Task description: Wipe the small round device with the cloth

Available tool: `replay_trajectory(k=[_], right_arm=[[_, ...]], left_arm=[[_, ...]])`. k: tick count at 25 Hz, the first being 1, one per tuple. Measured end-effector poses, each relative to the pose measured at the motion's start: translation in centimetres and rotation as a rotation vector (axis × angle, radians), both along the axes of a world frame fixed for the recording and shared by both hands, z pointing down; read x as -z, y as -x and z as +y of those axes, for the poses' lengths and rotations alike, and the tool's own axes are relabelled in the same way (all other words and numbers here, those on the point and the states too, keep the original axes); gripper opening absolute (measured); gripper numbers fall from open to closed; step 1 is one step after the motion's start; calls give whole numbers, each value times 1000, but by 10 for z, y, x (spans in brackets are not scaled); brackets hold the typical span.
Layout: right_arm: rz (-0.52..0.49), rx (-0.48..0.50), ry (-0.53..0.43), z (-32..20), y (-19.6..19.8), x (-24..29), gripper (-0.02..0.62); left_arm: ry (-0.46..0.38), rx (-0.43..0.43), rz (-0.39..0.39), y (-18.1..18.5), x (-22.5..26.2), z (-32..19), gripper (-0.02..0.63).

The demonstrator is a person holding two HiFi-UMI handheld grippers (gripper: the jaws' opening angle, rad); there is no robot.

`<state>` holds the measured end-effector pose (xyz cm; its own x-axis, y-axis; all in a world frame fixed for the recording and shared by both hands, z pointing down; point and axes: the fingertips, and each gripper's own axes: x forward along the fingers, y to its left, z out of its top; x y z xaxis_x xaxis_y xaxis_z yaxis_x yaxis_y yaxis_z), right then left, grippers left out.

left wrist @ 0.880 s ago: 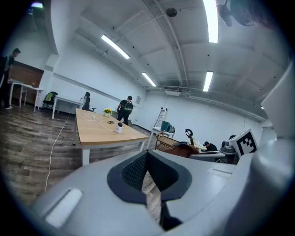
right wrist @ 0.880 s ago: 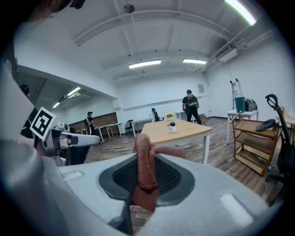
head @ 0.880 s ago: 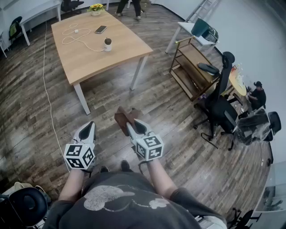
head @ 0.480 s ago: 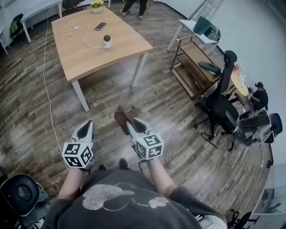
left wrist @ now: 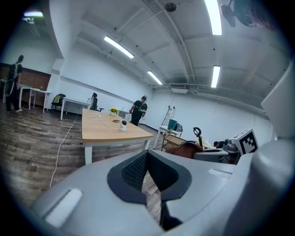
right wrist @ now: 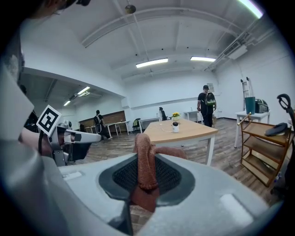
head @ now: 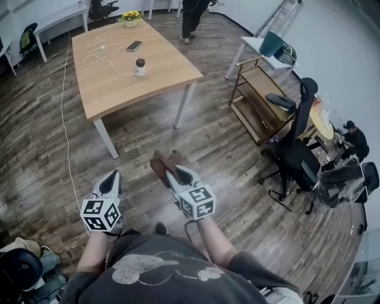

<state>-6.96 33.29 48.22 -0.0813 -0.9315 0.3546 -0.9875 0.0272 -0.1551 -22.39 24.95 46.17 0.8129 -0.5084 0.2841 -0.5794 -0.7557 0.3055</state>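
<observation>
Brown cloth (head: 160,164) in right gripper (head: 174,173), left gripper (head: 112,180) alongside, jaws together.

- Two grippers: left gripper (head: 112,177), right gripper (head: 173,171)
- One cloth (head: 158,164)
- One round device (head: 140,65)
- One phone (head: 134,46)
- One flowerpot (head: 130,18)
- One tabletop (head: 124,86)

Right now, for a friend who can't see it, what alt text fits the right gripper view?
The right gripper is shut on a brown cloth, close up. Beyond it, a wooden table holds a small round device.

Left claw (head: 113,177) closed, right claw (head: 171,173) clamped
</observation>
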Motion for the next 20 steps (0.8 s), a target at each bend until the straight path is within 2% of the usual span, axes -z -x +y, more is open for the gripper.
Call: replay_trajectory(k=[7,11,17,20], right_arm=[[-2,51,2,-1,-21,-7,75],[-18,53,33,-5,-27,-19,75],[-20,31,26,-36,-36,-21,77],[-6,12,25,-58,-50,-17,77]], left_arm=[[-4,61,12,-18,0,4,18],[11,47,-2,-28,-9,6,18],[67,33,-5,-37,-31,-29,18],[61,0,18,-56,-25,-57,18]])
